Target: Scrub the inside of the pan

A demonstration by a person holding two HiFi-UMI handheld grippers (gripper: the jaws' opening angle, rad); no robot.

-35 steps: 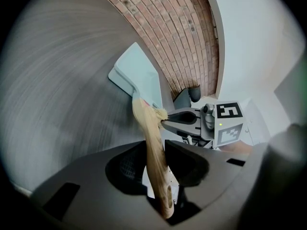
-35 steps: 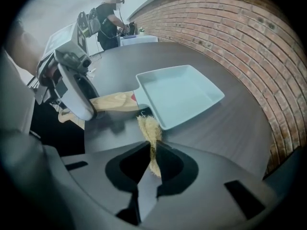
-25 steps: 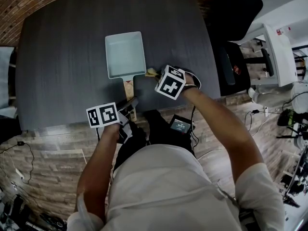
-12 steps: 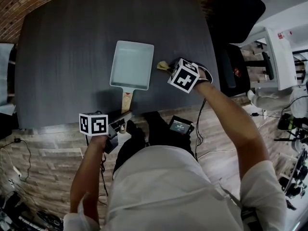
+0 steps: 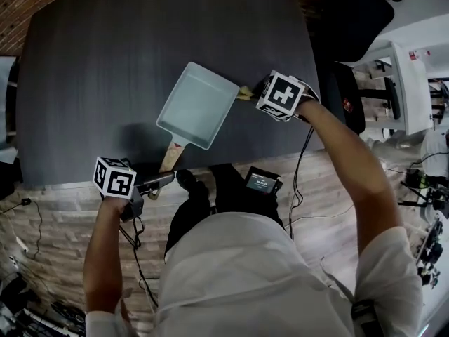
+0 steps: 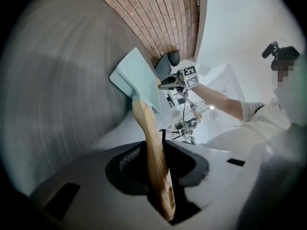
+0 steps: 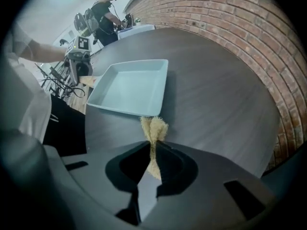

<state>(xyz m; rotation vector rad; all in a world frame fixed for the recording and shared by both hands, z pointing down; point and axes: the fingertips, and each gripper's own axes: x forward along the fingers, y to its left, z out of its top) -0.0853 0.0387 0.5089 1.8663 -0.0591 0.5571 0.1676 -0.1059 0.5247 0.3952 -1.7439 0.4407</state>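
Pan [image 5: 198,105] unscrubbed yet, we judge: fingers of our left gripper [image 6: 158,169] clamp its handle [image 6: 146,128], the right gripper [image 7: 152,158] clamps the sponge [image 7: 153,127] just outside; next, lift it in.

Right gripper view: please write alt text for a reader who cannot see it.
The right gripper pinches a yellow scrub pad in its jaws, beside the near rim of a pale blue pan on a dark table. The left gripper holds the pan's wooden handle.

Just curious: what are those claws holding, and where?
Left gripper: wooden handle of the pale-blue rectangular pan. Right gripper: yellow scrubbing pad, pinched midway.
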